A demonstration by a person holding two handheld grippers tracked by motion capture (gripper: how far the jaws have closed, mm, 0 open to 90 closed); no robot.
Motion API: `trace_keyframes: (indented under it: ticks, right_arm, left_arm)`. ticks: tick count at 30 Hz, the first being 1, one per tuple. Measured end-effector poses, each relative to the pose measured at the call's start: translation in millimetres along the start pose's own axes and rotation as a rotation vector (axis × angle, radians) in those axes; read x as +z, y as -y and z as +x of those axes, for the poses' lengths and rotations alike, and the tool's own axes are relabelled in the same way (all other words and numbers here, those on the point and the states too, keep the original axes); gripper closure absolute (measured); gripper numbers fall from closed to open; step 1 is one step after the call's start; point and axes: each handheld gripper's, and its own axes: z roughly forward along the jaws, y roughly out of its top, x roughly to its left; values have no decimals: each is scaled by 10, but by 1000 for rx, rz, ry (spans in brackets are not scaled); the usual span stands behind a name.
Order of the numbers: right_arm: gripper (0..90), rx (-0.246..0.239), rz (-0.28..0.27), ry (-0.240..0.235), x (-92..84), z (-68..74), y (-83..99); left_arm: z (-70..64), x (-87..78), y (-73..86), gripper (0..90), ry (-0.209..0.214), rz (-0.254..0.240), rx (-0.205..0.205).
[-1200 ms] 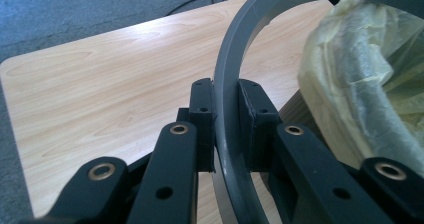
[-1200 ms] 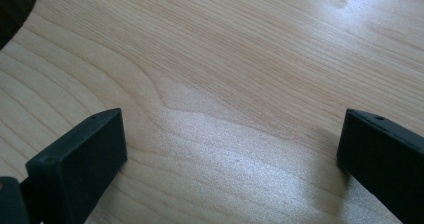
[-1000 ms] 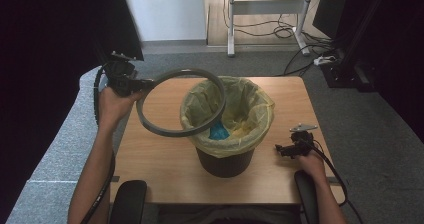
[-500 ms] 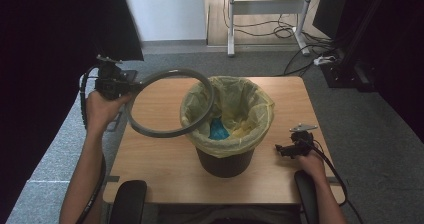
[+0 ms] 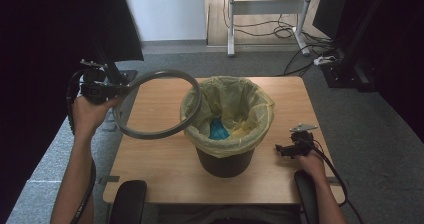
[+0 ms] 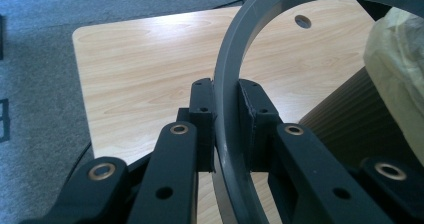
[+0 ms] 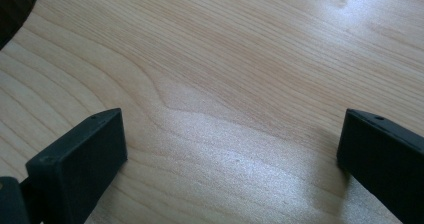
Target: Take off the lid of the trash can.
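A light wooden table stands on grey carpet, with a desk frame and cables on the floor at the far side. The left gripper, held above the table's left edge, has its jaws clamped on the rim of a grey ring; in the left gripper view the pads press on both sides of the ring's band. The ring hangs tilted in the air, its right arc over the near-left lip of the bin. The bin is dark, stands about mid-table and is lined with a yellow bag folded over its rim; something blue lies inside. The right gripper rests low on the table to the right of the bin, jaws spread wide with bare wood between them.
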Motion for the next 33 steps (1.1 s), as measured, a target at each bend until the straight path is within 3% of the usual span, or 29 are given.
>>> trace_keyframes:
  ticks: [21,33]
  right_arm:
    - [0,0,0,0,0,0,0]
    - [0,1,0,0,0,0,0]
  left_arm:
    - [319,-201,218,785,-44,-15,-60]
    - [468,-209,352,786,-60,-12,-98]
